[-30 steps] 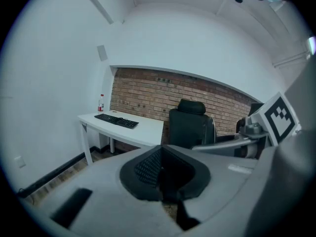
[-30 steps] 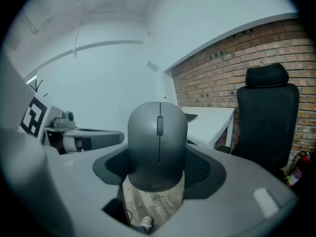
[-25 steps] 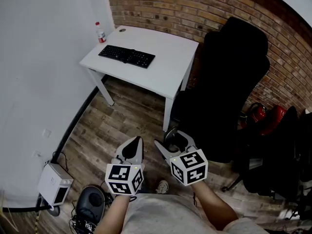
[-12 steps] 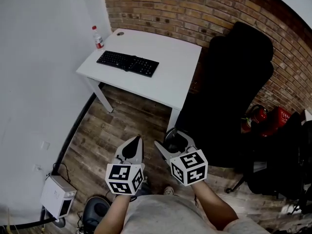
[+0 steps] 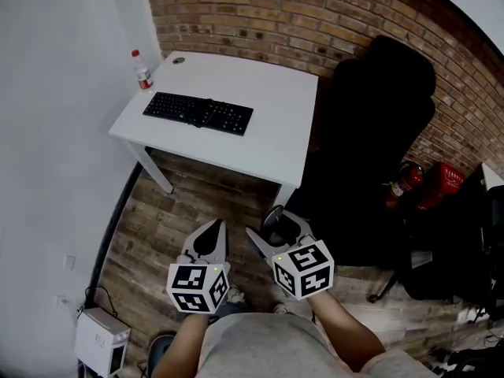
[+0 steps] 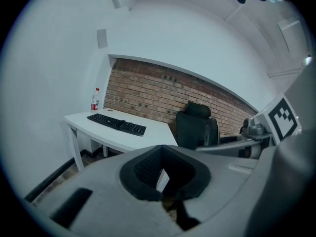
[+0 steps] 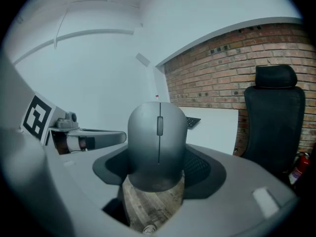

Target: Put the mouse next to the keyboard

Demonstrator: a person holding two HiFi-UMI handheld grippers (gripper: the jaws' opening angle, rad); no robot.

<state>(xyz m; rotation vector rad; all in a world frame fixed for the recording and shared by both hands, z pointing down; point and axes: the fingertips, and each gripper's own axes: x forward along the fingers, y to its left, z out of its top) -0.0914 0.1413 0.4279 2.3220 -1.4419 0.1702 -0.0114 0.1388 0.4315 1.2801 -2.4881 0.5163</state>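
Grey mouse (image 7: 158, 149) riding in the right gripper (image 5: 276, 228), desk coming up

Compared with a second ago, the white desk (image 5: 268, 132) and the black keyboard (image 5: 198, 113) sit bigger and lower in the head view. So the person's walking it over, and I'd guess the carry is about half done. Its jaws are clamped on the mouse's sides, held over the wood floor (image 5: 197, 203), well short of the desk. The left gripper (image 5: 211, 239) is closed up with nothing in it. The bare desktop right of the keyboard looks like the landing spot.
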